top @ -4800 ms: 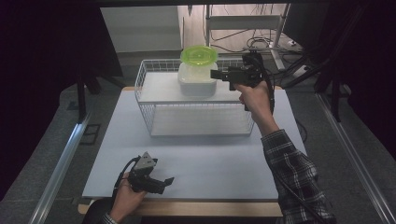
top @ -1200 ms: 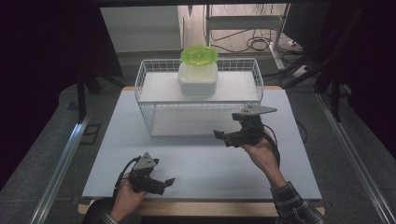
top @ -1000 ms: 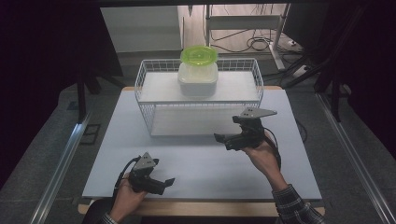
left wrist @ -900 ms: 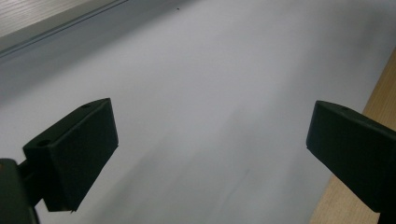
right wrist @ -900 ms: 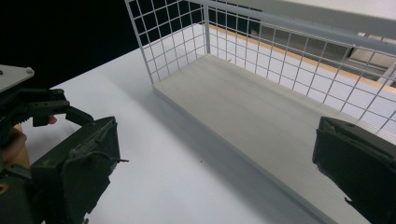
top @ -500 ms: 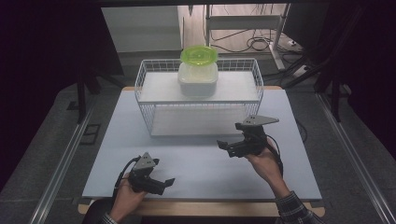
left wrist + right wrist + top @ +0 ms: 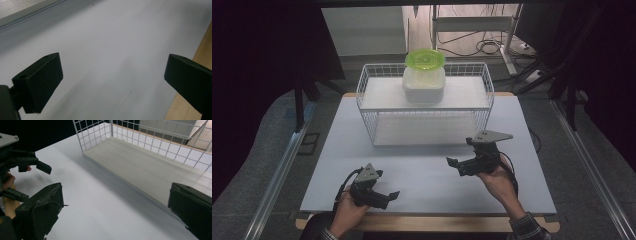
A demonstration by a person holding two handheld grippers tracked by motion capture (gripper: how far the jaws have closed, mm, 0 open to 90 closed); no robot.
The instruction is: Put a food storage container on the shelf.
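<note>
right gripper (image 7: 455, 164) wide open, empty, near the table's (image 7: 422, 170) right edge; left gripper (image 7: 392, 196) wide open, empty, at front edge.

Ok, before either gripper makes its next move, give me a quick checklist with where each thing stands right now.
1. Left gripper open and holding nothing: ok, jaws stand wide apart over the white table top.
2. Right gripper open and holding nothing: ok, wide gap between its jaws.
3. Container seated on the wire basket's upper shelf: ok, upright.
4. Green lid on the container: ok, but whether it is pressed shut, cannot tell.
5. Lower shelf of the basket free: ok.
6. Grippers apart from each other: ok.
</note>
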